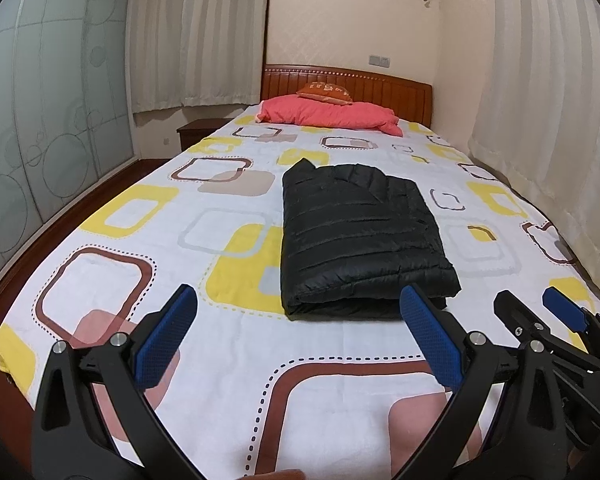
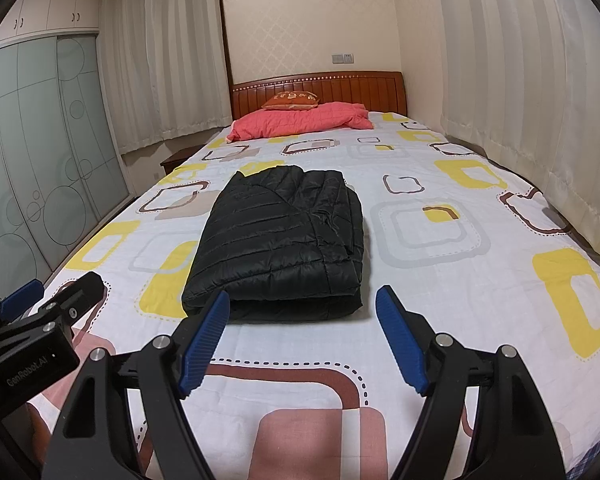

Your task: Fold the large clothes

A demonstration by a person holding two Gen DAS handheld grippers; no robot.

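Note:
A black quilted puffer jacket point(image 1: 360, 236) lies folded into a thick rectangle on the patterned bed sheet point(image 1: 228, 340); it also shows in the right wrist view point(image 2: 284, 240). My left gripper point(image 1: 300, 300) is open and empty, held above the sheet just in front of the jacket's near edge. My right gripper point(image 2: 302, 300) is open and empty, also just in front of that edge. In the left wrist view the right gripper point(image 1: 540, 304) shows at the right. In the right wrist view the left gripper point(image 2: 52, 292) shows at the far left.
A pink quilt point(image 1: 332, 114) with an orange cushion point(image 1: 326, 92) lies at the wooden headboard point(image 1: 396, 96). White curtains point(image 2: 520, 100) hang along the bed's right side. Glass wardrobe doors point(image 1: 40, 120) stand on the left, a small nightstand point(image 1: 198, 130) beside the bed.

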